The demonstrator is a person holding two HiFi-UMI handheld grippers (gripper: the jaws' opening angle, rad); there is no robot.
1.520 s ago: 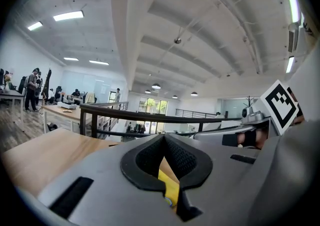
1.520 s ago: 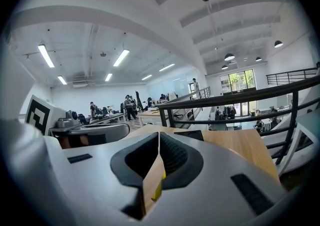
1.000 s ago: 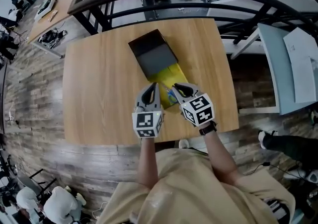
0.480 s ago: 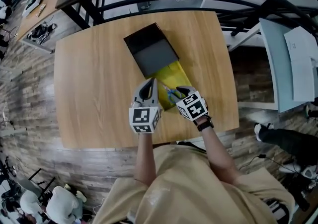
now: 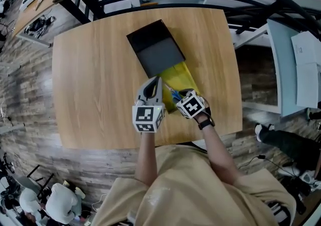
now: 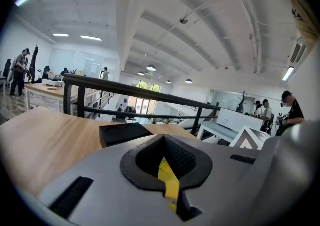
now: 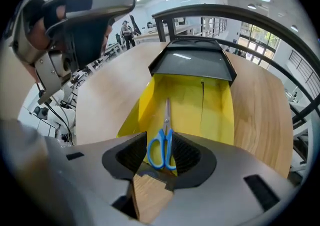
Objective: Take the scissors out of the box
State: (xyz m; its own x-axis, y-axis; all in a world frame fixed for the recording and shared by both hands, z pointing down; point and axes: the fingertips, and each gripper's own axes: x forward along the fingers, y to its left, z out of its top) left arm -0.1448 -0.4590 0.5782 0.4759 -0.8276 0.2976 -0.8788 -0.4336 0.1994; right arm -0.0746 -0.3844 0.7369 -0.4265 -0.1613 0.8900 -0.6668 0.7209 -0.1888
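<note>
Right gripper is in at the open near end of the yellow box, and the scissors lie flat on the box's floor, blue handle loops toward the near end, blades pointing up the box to the black sleeve that covers its far end. The jaws stand about as far apart as the two loops are wide, one pad on each side, and they look to have closed on the handles, though I can't be sure how firm that contact is from this angle. On the box's near left wall, the left gripper has its jaws drawn almost together, pinching a thin strip of yellow wall, so the box is pinned in place on the table. These look like light office scissors: stiff, slim steel blades, hard smooth plastic loops. They should weigh next to nothing, but that plastic may be slippery against the pads, and with all the blade length out ahead of the grip they could swing or droop. The loops are the place to hold, squeezed across both so the blades stay shut, not the thin blades lying flush on the floor. The box itself looks like light card, so the left-hand pinch matters when the lift comes.
</note>
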